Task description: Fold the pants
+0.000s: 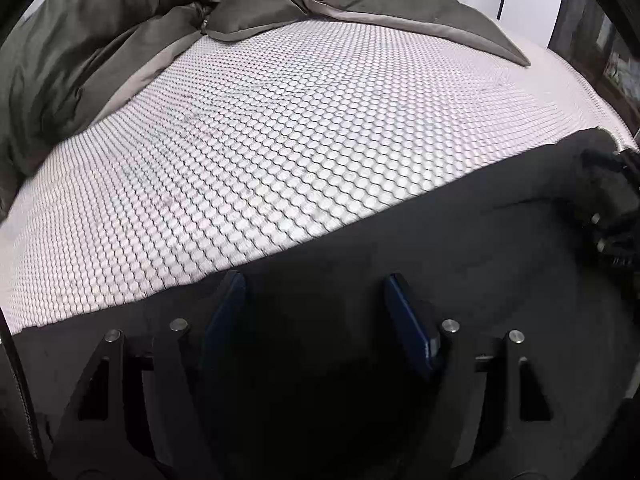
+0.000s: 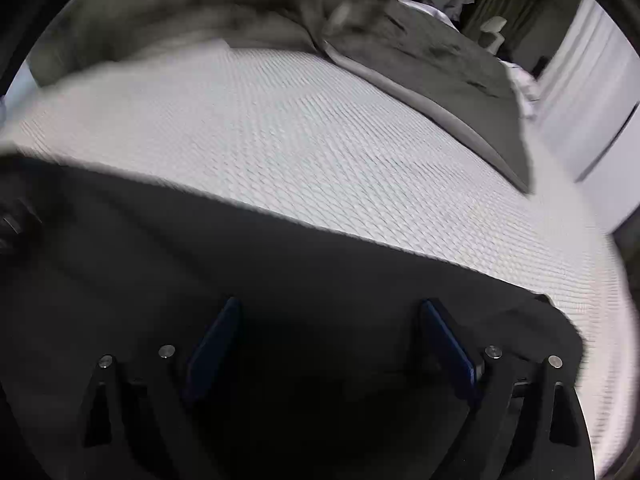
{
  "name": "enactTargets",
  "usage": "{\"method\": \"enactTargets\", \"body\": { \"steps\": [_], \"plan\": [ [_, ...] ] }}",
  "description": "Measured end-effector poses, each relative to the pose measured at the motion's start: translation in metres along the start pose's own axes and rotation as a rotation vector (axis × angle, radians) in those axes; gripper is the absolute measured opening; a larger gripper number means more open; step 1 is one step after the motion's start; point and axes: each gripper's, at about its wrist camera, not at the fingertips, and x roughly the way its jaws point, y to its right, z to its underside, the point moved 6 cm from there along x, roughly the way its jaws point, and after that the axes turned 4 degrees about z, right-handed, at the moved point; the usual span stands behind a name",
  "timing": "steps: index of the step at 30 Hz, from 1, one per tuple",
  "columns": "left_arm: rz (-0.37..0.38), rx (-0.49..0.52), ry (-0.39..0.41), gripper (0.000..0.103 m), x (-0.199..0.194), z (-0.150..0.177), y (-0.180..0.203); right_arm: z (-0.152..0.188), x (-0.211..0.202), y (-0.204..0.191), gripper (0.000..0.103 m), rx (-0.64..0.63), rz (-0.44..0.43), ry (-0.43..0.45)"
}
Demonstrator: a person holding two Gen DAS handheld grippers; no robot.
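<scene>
Black pants (image 1: 440, 240) lie flat on a white honeycomb-patterned mattress (image 1: 280, 128), across the near part of both views. My left gripper (image 1: 316, 284) is open, its blue-padded fingers spread just above the pants near their far edge. The right gripper shows at the right edge of the left wrist view (image 1: 612, 216). In the right wrist view the pants (image 2: 240, 248) fill the lower half and my right gripper (image 2: 330, 308) is open over them, near their right end. The left gripper shows faintly at the left edge (image 2: 16, 220). This view is motion-blurred.
A rumpled dark green duvet (image 1: 100, 40) is bunched at the far side of the mattress and also shows in the right wrist view (image 2: 432, 52). White wall or wardrobe panels (image 2: 592, 92) stand at the right. Bare mattress (image 2: 300, 132) lies beyond the pants.
</scene>
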Motion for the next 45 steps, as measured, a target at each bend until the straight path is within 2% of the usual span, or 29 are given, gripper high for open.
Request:
{"method": "enactTargets", "body": {
  "steps": [2,4,6,8,9,11,13,15,16,18,21,23,24,25,26,27,29,32,33,35,37,39,41,42,43,45],
  "plan": [
    [-0.022,-0.038,0.010,0.071,-0.003,0.001,-0.014,-0.007,0.016,0.032,0.094,0.101,0.073,-0.026],
    [-0.073,-0.080,0.013,0.071,-0.006,0.005,-0.040,0.012,0.023,0.090,0.094,0.239,0.212,-0.069],
    [-0.115,-0.131,0.006,0.076,-0.009,0.012,-0.069,0.034,0.027,0.125,0.095,0.342,0.256,-0.114],
    [-0.143,-0.208,0.007,0.076,-0.015,0.020,-0.100,0.038,0.030,0.134,0.095,0.420,0.196,-0.111],
    [-0.154,-0.240,0.006,0.076,-0.018,0.023,-0.113,0.037,0.026,0.134,0.095,0.421,0.195,-0.099],
    [-0.126,-0.277,0.016,0.071,-0.031,0.028,-0.124,0.032,0.017,0.127,0.095,0.373,0.211,-0.080],
    [-0.112,-0.273,0.047,0.069,-0.057,0.032,-0.121,0.026,0.004,0.116,0.095,0.346,0.198,-0.057],
    [-0.060,-0.244,0.123,0.069,-0.087,0.038,-0.117,0.024,-0.018,0.105,0.095,0.347,0.169,-0.005],
    [-0.059,-0.227,0.150,0.069,-0.105,0.047,-0.119,0.023,-0.027,0.101,0.095,0.347,0.157,0.022],
    [-0.104,-0.215,0.162,0.070,-0.127,0.060,-0.140,0.021,-0.041,0.091,0.095,0.340,0.117,0.062],
    [-0.209,-0.249,0.152,0.069,-0.149,0.089,-0.189,0.035,-0.053,0.073,0.095,0.325,0.033,0.083],
    [-0.248,-0.304,0.123,0.058,-0.150,0.111,-0.229,0.045,-0.053,0.057,0.095,0.285,-0.019,0.080],
    [-0.241,-0.310,0.096,0.040,-0.142,0.115,-0.246,0.051,-0.057,0.038,0.095,0.225,-0.052,0.075],
    [-0.234,-0.311,0.047,0.013,-0.130,0.128,-0.268,0.054,-0.055,0.034,0.095,0.180,-0.067,0.075],
    [-0.241,-0.319,0.005,0.007,-0.123,0.141,-0.280,0.060,-0.058,0.015,0.095,0.102,-0.089,0.086],
    [-0.243,-0.325,-0.010,0.005,-0.115,0.150,-0.291,0.070,-0.063,-0.003,0.095,0.014,-0.104,0.097],
    [-0.259,-0.353,0.041,0.005,-0.124,0.166,-0.309,0.094,-0.062,-0.020,0.094,-0.067,-0.091,0.086],
    [-0.250,-0.444,0.082,0.000,-0.142,0.177,-0.329,0.104,-0.049,0.009,0.095,0.046,-0.045,0.054],
    [-0.253,-0.449,0.087,0.000,-0.147,0.179,-0.330,0.112,-0.048,0.030,0.093,0.107,0.029,0.037],
    [-0.275,-0.412,0.092,0.000,-0.159,0.181,-0.320,0.123,-0.055,0.049,0.094,0.189,0.038,0.026],
    [-0.253,-0.363,0.117,0.001,-0.170,0.180,-0.292,0.125,-0.072,0.050,0.094,0.213,0.049,0.071],
    [-0.196,-0.313,0.149,0.005,-0.176,0.176,-0.256,0.117,-0.099,0.021,0.094,0.195,-0.082,0.150],
    [-0.112,-0.256,0.179,0.028,-0.180,0.171,-0.204,0.107,-0.118,-0.007,0.094,0.145,-0.137,0.211],
    [-0.077,-0.236,0.186,0.055,-0.180,0.170,-0.184,0.100,-0.126,-0.030,0.094,0.109,-0.182,0.235],
    [-0.027,-0.201,0.183,0.075,-0.172,0.165,-0.157,0.096,-0.129,-0.049,0.094,0.079,-0.221,0.239],
    [0.031,-0.110,0.153,0.079,-0.157,0.163,-0.116,0.091,-0.132,-0.089,0.094,-0.007,-0.285,0.226]
  ]
}}
